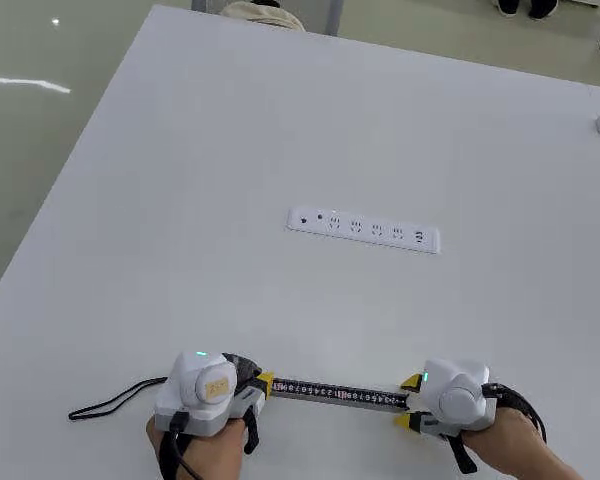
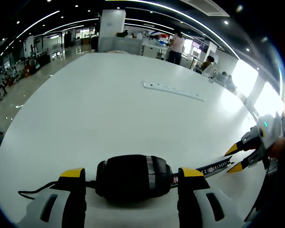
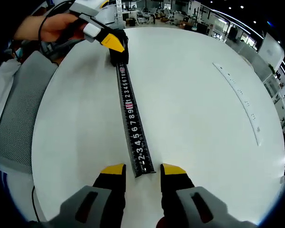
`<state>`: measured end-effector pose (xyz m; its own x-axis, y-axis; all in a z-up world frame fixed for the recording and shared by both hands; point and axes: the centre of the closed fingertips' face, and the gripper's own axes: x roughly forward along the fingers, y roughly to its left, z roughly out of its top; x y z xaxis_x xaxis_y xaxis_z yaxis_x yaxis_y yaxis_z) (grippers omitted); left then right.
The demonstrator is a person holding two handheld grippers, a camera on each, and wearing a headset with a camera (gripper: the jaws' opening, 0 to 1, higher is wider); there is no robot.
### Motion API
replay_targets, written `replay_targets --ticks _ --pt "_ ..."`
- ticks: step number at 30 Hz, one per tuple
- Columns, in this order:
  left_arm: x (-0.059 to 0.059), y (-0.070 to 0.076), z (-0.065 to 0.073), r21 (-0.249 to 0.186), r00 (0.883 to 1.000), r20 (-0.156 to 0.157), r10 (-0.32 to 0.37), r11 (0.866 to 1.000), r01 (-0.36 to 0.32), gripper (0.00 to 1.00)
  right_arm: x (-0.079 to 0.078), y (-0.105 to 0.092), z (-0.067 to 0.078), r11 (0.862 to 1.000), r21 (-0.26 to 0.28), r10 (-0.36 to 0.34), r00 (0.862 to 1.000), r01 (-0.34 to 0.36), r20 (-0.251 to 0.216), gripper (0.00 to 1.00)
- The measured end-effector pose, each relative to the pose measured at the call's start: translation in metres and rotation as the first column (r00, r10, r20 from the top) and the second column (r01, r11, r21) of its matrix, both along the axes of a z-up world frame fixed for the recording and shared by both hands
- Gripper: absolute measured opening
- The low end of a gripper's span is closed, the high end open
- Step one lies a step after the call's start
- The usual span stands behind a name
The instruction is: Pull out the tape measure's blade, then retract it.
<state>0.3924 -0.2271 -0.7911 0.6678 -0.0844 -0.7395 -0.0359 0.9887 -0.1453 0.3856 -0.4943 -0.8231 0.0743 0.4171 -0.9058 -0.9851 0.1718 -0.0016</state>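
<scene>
Pinching black tape measure (image 2: 133, 183), left tool (image 2: 132, 173), blade (image 3: 130, 114) out across white table (image 1: 280, 130), right tool (image 3: 143, 168) spread astride its tip.

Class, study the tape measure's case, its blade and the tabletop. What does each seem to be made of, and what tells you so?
The case looks like matte black plastic, perhaps rubber-coated, judging by its ribbed bands. The blade is likely thin painted metal: a straight, flat strip with printed numbers. The tabletop seems to be smooth white laminate or similar, with soft reflections; the exact material is unclear.
</scene>
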Motion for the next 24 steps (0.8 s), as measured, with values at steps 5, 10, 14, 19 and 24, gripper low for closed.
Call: replay_targets --ticks 5,10,14,19,24 --pt "-0.0012 0.0017 -0.0014 0.007 1.000 0.001 0.009 1.000 -0.009 0.74 -0.0006 0.0003 0.0002 1.000 0.000 0.008 1.000 -0.008 -0.001 0.26" --pt "-0.0026 0.0013 -0.0046 0.002 1.000 -0.005 0.013 1.000 -0.013 0.73 -0.0015 -0.0002 0.0001 1.000 0.000 0.018 1.000 -0.018 -0.003 0.22" --pt "-0.0030 0.0011 -0.0044 0.002 1.000 -0.003 0.015 1.000 -0.015 0.72 -0.0024 0.0000 0.0000 1.000 0.001 0.023 1.000 -0.023 -0.003 0.20" --pt "-0.0031 -0.0001 -0.0041 0.001 1.000 0.000 0.011 1.000 -0.011 0.70 -0.0046 0.0008 0.0009 0.999 0.002 0.040 0.999 -0.040 -0.002 0.16" --pt "-0.0027 -0.0005 -0.0056 -0.001 1.000 -0.002 0.010 1.000 -0.010 0.70 -0.0044 0.0008 0.0010 0.999 0.002 0.040 0.999 -0.040 -0.003 0.16"
